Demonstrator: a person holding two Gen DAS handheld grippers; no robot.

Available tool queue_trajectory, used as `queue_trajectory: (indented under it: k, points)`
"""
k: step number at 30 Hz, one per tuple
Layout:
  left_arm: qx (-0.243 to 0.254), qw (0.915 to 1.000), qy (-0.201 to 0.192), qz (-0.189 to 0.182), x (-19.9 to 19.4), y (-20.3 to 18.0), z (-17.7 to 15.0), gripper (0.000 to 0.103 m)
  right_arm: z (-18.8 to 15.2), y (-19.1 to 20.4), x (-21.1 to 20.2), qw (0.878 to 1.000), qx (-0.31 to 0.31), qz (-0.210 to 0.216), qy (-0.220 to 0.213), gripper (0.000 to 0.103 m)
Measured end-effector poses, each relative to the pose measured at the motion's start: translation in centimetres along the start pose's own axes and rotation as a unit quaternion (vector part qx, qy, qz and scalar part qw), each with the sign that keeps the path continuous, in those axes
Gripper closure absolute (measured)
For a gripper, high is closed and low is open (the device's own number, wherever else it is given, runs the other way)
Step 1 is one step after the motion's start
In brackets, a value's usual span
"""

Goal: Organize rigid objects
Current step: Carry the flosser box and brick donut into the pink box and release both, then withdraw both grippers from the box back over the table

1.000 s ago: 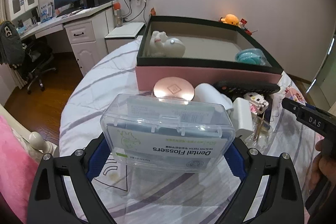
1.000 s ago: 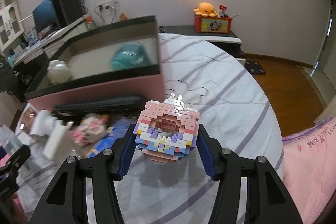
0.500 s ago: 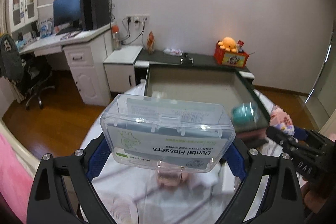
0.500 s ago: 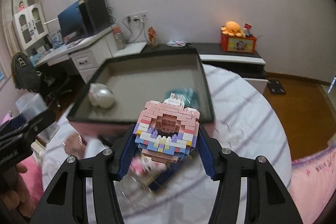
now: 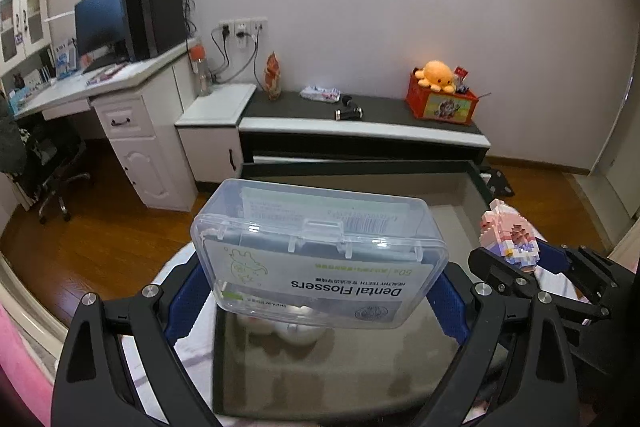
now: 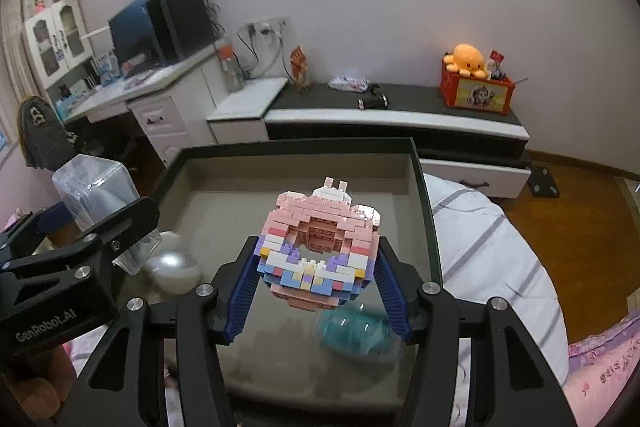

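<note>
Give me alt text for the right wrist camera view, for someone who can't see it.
The right gripper holds a pastel toy-brick model above an open dark-rimmed box that contains a pearly white figure and a blurred teal object. At left, the left gripper carries a clear plastic case; a desk and low cabinet stand behind.

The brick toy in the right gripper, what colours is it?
Mostly pink brick toy, with white, purple, blue and yellow bricks; clearest in the right wrist view.
</note>
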State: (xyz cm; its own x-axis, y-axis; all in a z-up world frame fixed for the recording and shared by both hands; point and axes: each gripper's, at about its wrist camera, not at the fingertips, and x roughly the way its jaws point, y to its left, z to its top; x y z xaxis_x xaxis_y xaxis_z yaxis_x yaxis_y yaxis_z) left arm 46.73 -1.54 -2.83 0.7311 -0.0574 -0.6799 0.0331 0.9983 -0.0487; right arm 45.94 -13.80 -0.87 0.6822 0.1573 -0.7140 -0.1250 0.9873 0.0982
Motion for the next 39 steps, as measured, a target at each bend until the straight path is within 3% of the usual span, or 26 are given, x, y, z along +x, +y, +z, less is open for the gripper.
queue_trajectory:
  k: [6, 13, 15, 16, 17, 24, 27, 39]
  points:
    - [-0.004, 0.9993, 0.037, -0.001, 4.1, -0.1, 0.2, 0.008, 0.5, -0.9, 4.2, 0.999, -0.002, -0.012, 0.035, 0.046]
    - [-0.002, 0.9975, 0.07, -0.002, 5.9, 0.0, -0.1, 0.007, 0.1, -0.6, 5.6, 0.998, -0.016, -0.023, 0.062, 0.046]
    - [0.001, 0.9971, 0.076, -0.003, 5.9, -0.1, -0.3, 0.007, 0.1, -0.5, 5.4, 0.998, -0.02, -0.026, 0.062, 0.038]
    - [0.002, 0.9971, 0.077, -0.003, 5.9, -0.1, -0.3, 0.007, 0.0, -0.4, 5.3, 0.997, -0.023, -0.029, 0.062, 0.024]
    - [0.004, 0.9972, 0.075, -0.003, 5.6, -0.2, -0.3, 0.007, 0.0, -0.2, 5.1, 0.997, -0.026, -0.029, 0.061, 0.021]
    - [-0.002, 0.9991, 0.04, -0.014, 1.8, 0.0, -0.3, 0.0, -0.3, 0.3, 2.5, 0.998, -0.029, -0.036, 0.04, 0.017]
    - [-0.002, 0.9998, 0.021, -0.008, -0.7, 0.2, -0.4, 0.0, -0.6, 0.3, 0.8, 0.999, -0.019, -0.034, 0.023, 0.0]
    - [-0.015, 0.9988, -0.047, -0.002, -11.1, 1.7, -4.1, 0.0, -4.3, 1.0, -8.2, 0.999, 0.014, -0.029, -0.041, 0.0]
